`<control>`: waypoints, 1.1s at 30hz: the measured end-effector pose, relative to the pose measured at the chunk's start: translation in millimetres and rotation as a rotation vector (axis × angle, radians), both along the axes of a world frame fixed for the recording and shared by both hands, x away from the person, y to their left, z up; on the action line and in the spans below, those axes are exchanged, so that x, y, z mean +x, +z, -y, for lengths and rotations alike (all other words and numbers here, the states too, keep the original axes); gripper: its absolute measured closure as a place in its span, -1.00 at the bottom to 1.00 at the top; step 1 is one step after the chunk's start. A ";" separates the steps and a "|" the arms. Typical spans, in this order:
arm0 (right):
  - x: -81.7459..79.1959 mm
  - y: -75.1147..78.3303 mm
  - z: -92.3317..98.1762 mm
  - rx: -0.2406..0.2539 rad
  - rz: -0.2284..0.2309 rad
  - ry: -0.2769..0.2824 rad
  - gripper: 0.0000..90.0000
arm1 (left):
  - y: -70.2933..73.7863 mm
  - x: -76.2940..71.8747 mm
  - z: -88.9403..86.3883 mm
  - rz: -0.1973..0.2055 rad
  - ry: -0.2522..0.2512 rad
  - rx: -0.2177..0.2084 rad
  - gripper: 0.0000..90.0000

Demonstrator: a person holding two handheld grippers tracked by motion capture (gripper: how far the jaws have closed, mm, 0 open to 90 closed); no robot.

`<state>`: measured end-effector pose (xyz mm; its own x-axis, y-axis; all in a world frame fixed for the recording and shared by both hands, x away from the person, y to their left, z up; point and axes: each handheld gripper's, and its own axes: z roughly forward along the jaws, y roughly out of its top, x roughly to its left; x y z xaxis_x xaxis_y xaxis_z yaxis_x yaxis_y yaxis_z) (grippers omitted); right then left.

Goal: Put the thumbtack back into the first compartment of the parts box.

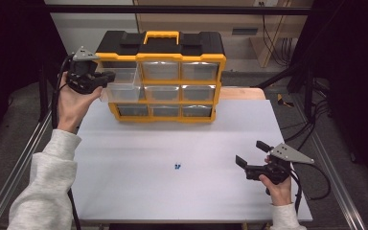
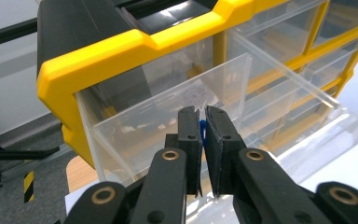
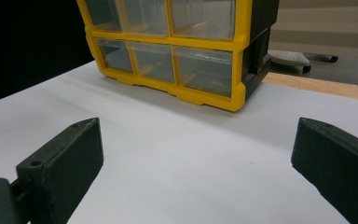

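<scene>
White table point(image 1: 191, 191), bare across most of its top. At the far edge stands the yellow-and-black organizer point(image 1: 162, 76), carry handle on top, three rows of three clear drawers.

Top-left drawer point(image 1: 122, 85) is pulled out toward the near-left side and overhangs the organizer's left front corner. In the left gripper view the same drawer point(image 2: 223, 116) sits open directly beneath the jaws; its clear walls are see-through, and I cannot tell what lies inside.

Left gripper point(image 1: 106, 76): raised at the far left of the table, held in the left hand point(image 1: 74, 103), jaws pointing right over the open drawer. In its own view the left gripper's jaws are nearly together, with only a thin slit between the pads point(image 2: 189, 135). A small blue piece point(image 2: 202, 128) is pinched in that slit, just its upper edge visible. The pads press on it from both sides; the piece hangs above the drawer and is not resting in it.

Right gripper point(image 1: 251, 154): low at the near right of the table, held in the right hand point(image 1: 278, 184), jaws pointing left and far. Jaws stand wide apart; in the right gripper view bare table shows between the pads point(image 3: 65, 163). Nothing held, nothing touched.

Smallest item: a few tiny blue pieces point(image 1: 177, 166) lying loose on the table, near centre, well apart from both grippers.
</scene>
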<state>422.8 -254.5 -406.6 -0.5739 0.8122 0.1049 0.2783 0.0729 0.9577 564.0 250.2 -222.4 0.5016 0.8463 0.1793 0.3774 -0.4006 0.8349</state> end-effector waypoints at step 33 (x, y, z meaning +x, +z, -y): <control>0.2 -0.3 -0.7 0.006 -0.001 0.000 -0.94 | 10.2 -19.9 5.0 0.090 -0.012 -0.089 -0.51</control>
<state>422.9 -253.9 -406.9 -0.5736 0.8117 0.1100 0.2790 0.0674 0.9579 544.1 245.3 -212.2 0.4968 0.8550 0.1490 0.2948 -0.3277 0.8976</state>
